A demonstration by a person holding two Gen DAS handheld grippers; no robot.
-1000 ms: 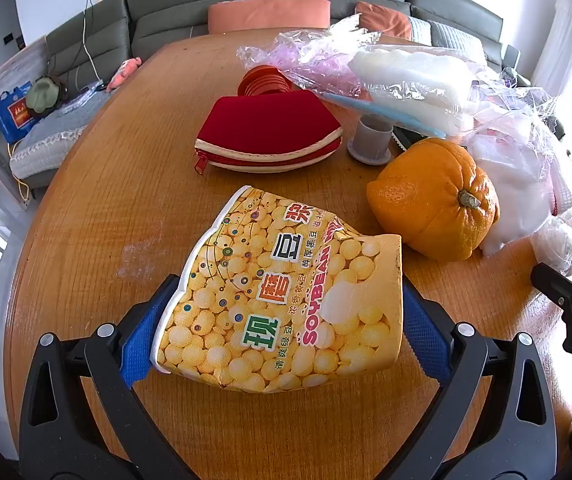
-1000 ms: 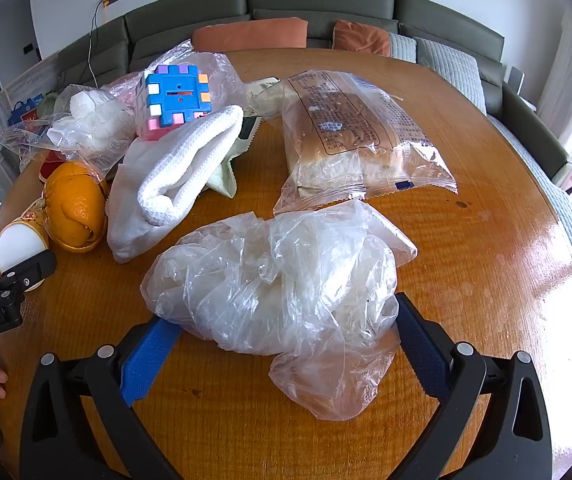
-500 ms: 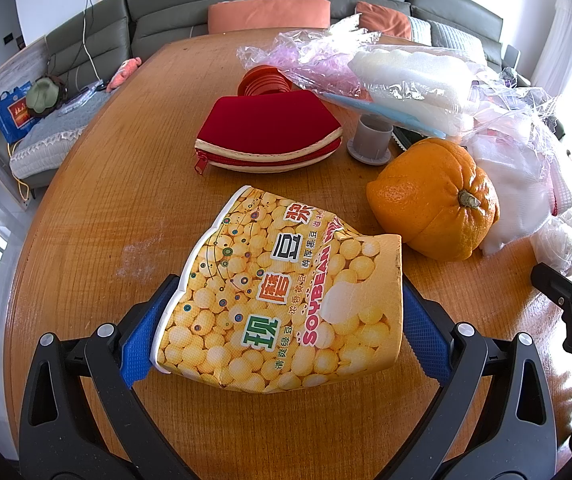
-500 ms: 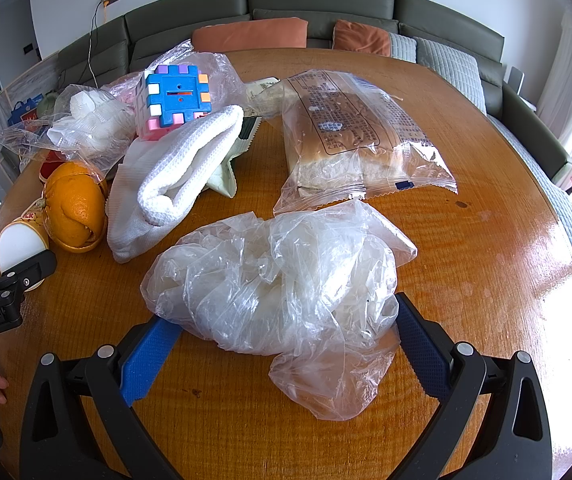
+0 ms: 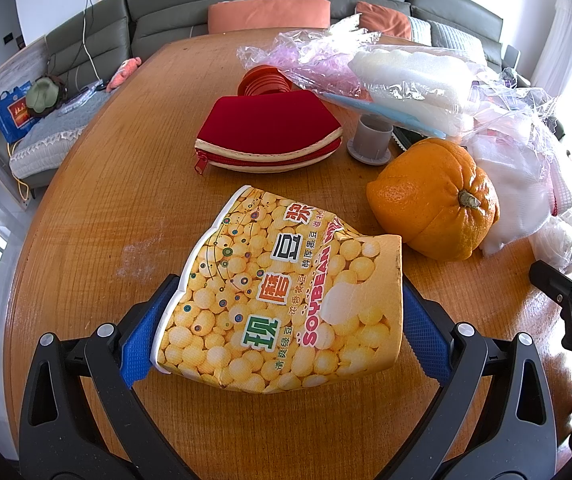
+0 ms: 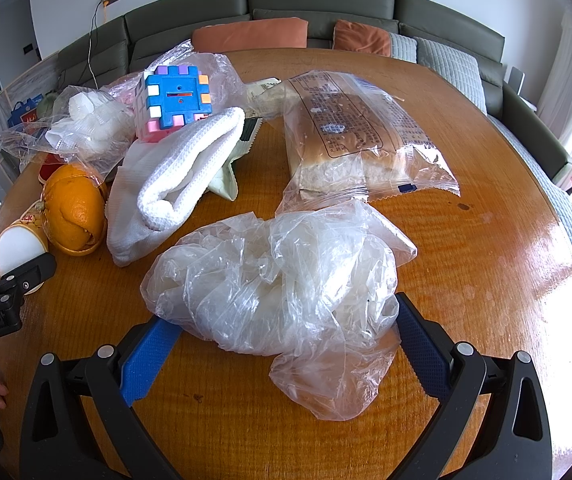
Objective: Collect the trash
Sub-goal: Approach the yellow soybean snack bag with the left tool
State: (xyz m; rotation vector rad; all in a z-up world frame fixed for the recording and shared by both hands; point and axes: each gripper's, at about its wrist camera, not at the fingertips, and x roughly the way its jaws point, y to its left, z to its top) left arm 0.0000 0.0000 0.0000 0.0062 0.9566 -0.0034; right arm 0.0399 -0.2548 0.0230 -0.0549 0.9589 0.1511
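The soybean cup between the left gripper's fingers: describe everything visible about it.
The soybean cup is a crushed paper cup printed with yellow soybeans, Chinese characters and red "SOYBEAN" lettering. It lies on its side on the wooden table, its white rolled rim to the left and a creased edge to the right. The left gripper straddles it, a blue pad against each side. In the right wrist view its white inside shows beside the orange.
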